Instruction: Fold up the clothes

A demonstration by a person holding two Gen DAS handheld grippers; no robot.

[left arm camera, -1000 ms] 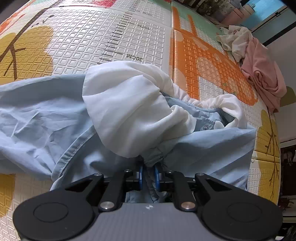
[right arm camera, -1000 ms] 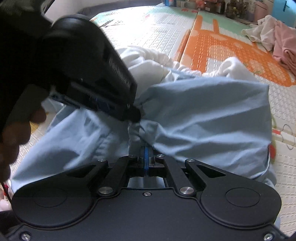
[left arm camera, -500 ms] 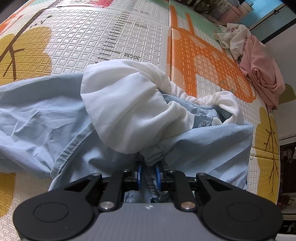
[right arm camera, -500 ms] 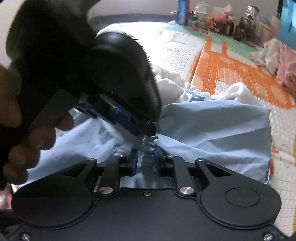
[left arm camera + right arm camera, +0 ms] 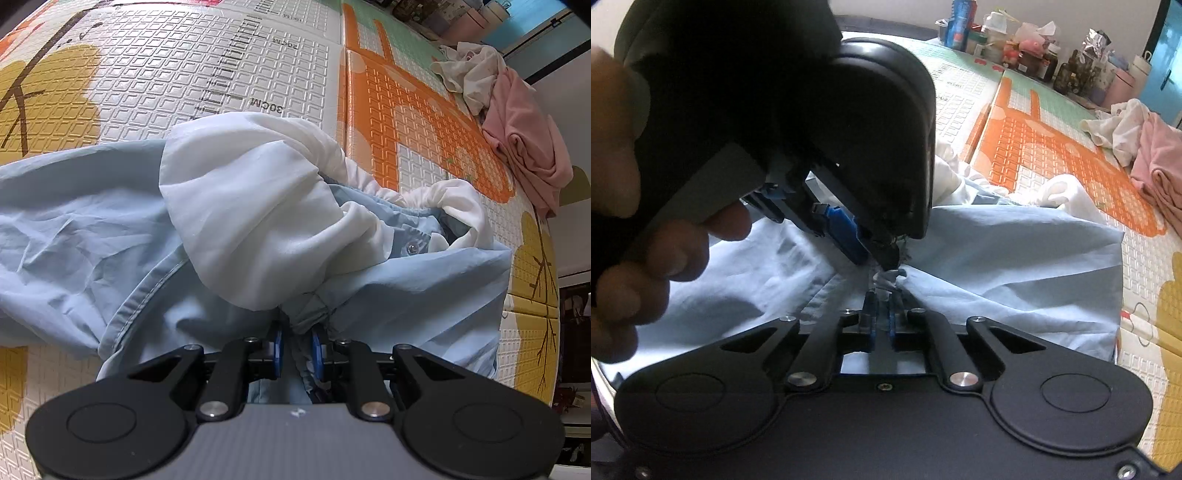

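While the light-blue jacket (image 5: 406,295) is lying bunched on the play mat (image 5: 184,74) near its front edge, my right gripper (image 5: 881,295), having opened briefly, is clamping again on the gathered fabric just beside my left gripper (image 5: 297,332), which is pinching the same bunch, so the fold is not yet begun. Only the right view is showing my left hand (image 5: 646,240); only the left is showing the white lining (image 5: 251,221).

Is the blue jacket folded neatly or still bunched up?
Bunched. The jacket lies crumpled on the mat, white lining out.
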